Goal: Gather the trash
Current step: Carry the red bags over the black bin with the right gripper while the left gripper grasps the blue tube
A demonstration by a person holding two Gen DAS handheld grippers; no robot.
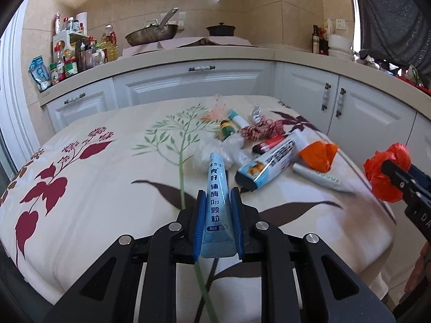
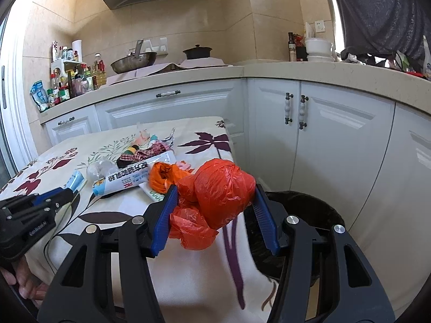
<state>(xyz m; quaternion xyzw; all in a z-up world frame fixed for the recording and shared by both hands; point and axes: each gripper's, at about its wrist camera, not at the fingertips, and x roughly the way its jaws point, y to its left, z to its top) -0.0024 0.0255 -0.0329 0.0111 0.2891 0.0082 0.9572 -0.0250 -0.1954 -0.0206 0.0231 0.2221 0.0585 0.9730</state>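
My left gripper (image 1: 217,196) is shut on a light blue sachet (image 1: 216,202) and holds it above the floral tablecloth (image 1: 89,177). My right gripper (image 2: 216,188) is shut on a crumpled red plastic bag (image 2: 221,196), held over the table's right edge, just left of a dark trash bin (image 2: 309,215). The bag also shows in the left wrist view (image 1: 385,172). A pile of trash lies on the table: a blue-white tube (image 1: 269,161), an orange wrapper (image 1: 317,153), a clear plastic wad (image 1: 215,150), a checked cloth (image 1: 261,130), a small bottle (image 1: 226,129).
White kitchen cabinets (image 2: 323,134) wrap the back and right. The counter carries a wok (image 1: 150,33), a dark pot (image 1: 221,29) and spice bottles (image 1: 70,59). A white comb-like item (image 1: 320,177) lies by the orange wrapper. The left gripper shows in the right wrist view (image 2: 70,191).
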